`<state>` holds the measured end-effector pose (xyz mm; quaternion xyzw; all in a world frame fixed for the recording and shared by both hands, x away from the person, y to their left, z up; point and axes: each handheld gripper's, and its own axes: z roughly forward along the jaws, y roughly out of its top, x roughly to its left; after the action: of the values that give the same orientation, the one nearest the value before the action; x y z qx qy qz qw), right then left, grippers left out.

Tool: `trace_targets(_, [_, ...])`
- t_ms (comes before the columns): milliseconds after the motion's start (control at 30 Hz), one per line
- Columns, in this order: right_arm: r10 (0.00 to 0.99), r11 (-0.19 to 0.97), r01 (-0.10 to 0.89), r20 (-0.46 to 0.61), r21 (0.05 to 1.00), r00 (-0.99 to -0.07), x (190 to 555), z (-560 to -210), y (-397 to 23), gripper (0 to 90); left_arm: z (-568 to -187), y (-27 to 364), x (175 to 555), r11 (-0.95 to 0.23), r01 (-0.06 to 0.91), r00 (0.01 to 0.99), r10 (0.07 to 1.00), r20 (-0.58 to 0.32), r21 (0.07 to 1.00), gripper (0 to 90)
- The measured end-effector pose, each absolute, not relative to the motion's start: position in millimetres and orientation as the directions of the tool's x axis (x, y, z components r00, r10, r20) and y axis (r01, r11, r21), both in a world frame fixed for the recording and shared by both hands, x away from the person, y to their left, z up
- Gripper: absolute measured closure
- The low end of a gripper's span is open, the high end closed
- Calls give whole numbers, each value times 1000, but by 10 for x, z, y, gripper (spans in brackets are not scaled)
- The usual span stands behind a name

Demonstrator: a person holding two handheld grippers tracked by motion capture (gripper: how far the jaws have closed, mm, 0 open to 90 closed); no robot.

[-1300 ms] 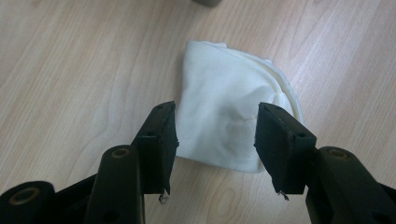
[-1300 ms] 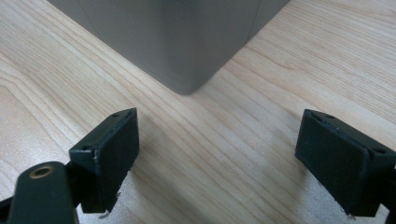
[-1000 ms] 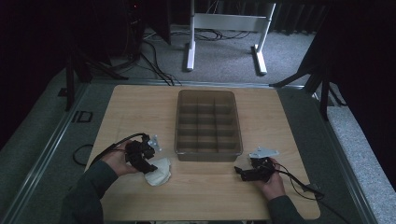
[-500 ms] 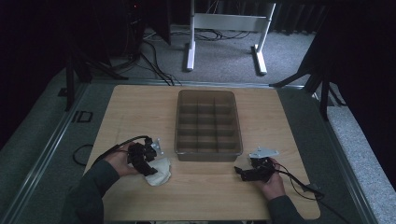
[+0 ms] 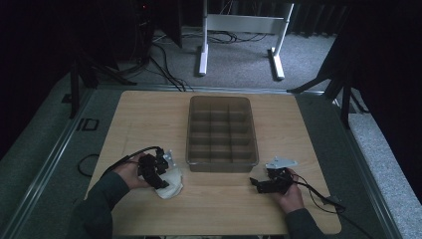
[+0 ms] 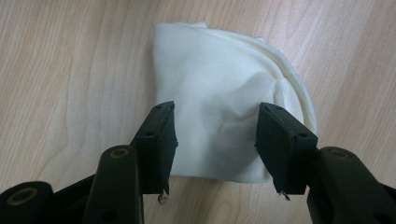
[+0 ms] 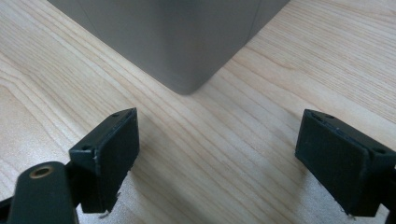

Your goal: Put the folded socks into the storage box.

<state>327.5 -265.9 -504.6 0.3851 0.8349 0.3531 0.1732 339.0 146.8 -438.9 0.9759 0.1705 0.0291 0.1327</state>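
I've got the left gripper [image 6: 212, 140] low over the folded white cloth [image 6: 224, 102] lying just left of the divided bin's [image 5: 222, 130] near corner — jaws apart, straddling it, not yet pinching — while the right gripper [image 7: 243, 154] waits wide open and empty by the bin's other near corner.

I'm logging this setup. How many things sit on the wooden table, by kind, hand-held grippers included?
Folded white cloth: 1
Translucent grey plastic compartment box: 1
Black two-jaw grippers, left gripper and right gripper: 2
Total: 4
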Motion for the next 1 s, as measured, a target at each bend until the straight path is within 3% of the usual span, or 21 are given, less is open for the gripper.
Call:
trace_targets(567, [765,454,521,-17,723,-644,3275,-5046,-2659,132,-4380,1411,3344,-905,324,942,337,0,276,457])
trace_targets(1000, [765,455,520,-18,723,-644,3275,-5046,-2660,132,-4567,1337,3390,-898,351,935,349,-54,264,363])
